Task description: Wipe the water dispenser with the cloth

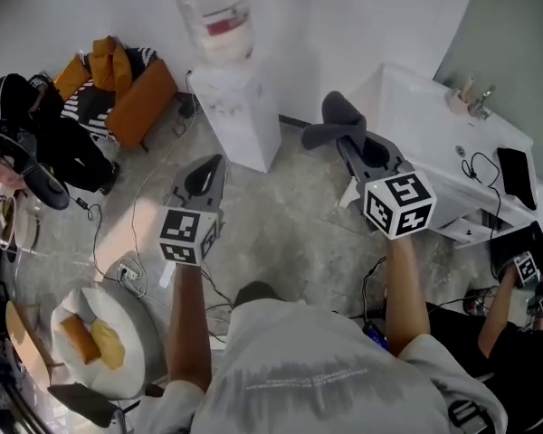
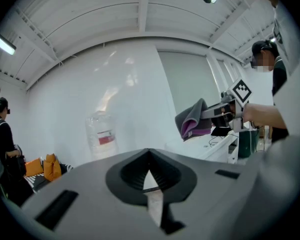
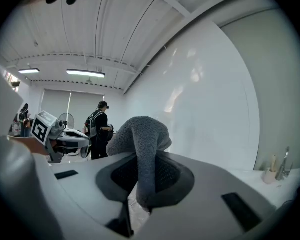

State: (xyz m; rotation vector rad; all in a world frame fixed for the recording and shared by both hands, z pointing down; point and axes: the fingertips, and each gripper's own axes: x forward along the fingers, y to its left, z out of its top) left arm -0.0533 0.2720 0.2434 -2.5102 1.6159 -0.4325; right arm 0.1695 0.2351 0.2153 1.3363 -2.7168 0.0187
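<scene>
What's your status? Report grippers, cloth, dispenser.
Left gripper shut, empty. Right gripper shut on cloth. Water dispenser ahead, cloth not touching it. No obstacle seen between.

The cloth [image 3: 140, 144] is thick fabric with a nubbly, matt pile, and its inner face looks smoother in the left gripper view. The water dispenser [image 1: 244, 120] has a smooth white plastic body under a clear, glossy plastic bottle [image 1: 215, 12]. The left gripper [image 2: 149, 151] and right gripper [image 1: 351, 145] are matt grey plastic, their jaws lined with dark ribbed pads. The floor [image 1: 290, 233] looks like mottled stone, faintly polished.
</scene>
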